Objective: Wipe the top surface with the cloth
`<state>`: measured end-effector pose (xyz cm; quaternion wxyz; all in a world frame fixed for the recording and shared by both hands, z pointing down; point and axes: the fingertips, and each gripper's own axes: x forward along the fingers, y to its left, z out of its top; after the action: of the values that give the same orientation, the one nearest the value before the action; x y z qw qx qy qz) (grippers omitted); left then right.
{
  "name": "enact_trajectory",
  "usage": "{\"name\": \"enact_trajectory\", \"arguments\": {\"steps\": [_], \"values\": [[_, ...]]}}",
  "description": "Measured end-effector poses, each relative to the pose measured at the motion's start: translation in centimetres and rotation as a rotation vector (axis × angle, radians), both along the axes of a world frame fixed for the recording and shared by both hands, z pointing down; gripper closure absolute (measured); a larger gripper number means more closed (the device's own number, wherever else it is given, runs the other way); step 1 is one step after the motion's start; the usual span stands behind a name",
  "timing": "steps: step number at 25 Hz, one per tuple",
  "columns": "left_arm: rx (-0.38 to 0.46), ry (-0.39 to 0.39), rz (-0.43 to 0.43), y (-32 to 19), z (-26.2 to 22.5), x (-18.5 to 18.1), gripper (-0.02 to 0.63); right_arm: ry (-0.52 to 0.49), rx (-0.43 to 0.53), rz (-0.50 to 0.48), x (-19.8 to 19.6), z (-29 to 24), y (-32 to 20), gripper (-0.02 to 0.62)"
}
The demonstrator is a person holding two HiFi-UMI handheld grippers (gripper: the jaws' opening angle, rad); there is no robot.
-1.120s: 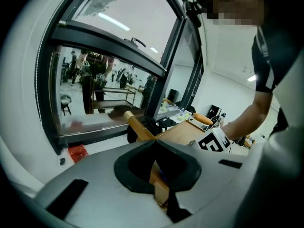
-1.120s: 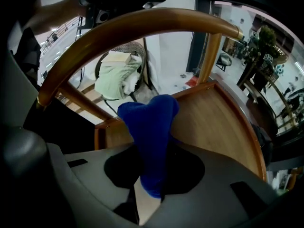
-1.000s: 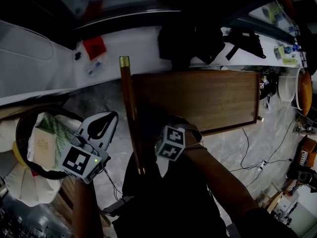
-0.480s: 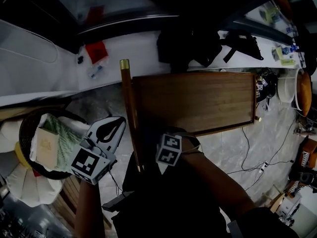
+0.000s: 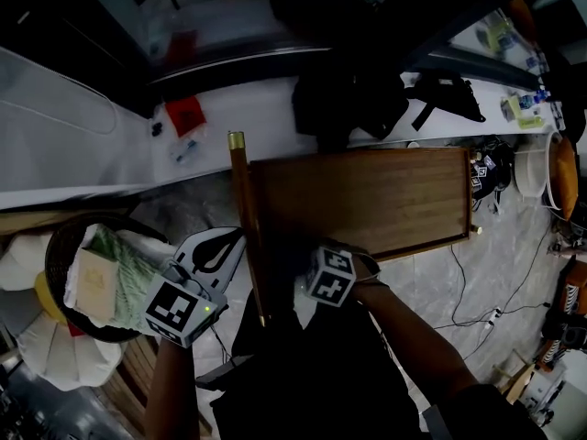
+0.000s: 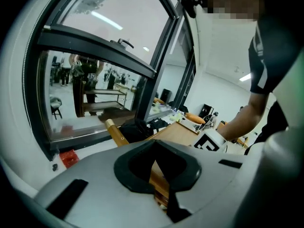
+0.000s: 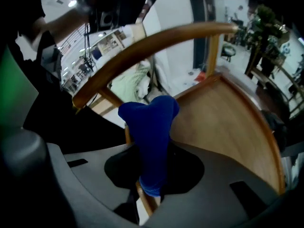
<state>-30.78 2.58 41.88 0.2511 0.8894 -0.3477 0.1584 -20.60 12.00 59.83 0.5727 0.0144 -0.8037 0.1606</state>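
Cloth held at the top's near left corner

The right gripper (image 7: 152, 146) is clamped on the blue cloth (image 7: 148, 120) at the near left corner of the wooden top (image 5: 367, 195), beside a wooden rail (image 5: 246, 227). The left gripper (image 6: 154, 142), jaws together and empty, hovers off the left edge.

Grey left gripper (image 5: 237, 236), black-and-white marker cube (image 5: 180, 312)

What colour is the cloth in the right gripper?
Plain deep blue, no pattern. The cloth, clamped in the right gripper, shows best in the right gripper view.
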Motion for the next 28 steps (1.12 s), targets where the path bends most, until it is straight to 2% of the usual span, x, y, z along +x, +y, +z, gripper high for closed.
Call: {"name": "enact_trajectory", "arguments": {"steps": [5, 9, 15, 19, 28], "values": [[0.025, 0.009, -0.017, -3.3, -1.2, 0.3, 0.595, -0.083, 0.241, 0.092, -0.1, -4.6, -10.4, 0.502], [0.056, 0.006, -0.028, -6.0, -2.1, 1.0, 0.595, -0.085, 0.348, 0.113, -0.3, -5.2, -17.3, 0.502], [0.046, -0.006, -0.011, -8.4, -2.0, 1.8, 0.595, -0.047, 0.345, 0.077, -0.5, -1.9, -21.1, 0.502], [0.032, -0.004, -0.004, -9.1, -1.3, 1.7, 0.595, -0.040, 0.323, 0.058, -0.6, -0.4, -21.3, 0.502], [0.006, -0.012, -0.008, -7.9, -0.2, 1.4, 0.595, 0.006, 0.356, 0.024, -0.8, -0.1, -21.0, 0.502]]}}
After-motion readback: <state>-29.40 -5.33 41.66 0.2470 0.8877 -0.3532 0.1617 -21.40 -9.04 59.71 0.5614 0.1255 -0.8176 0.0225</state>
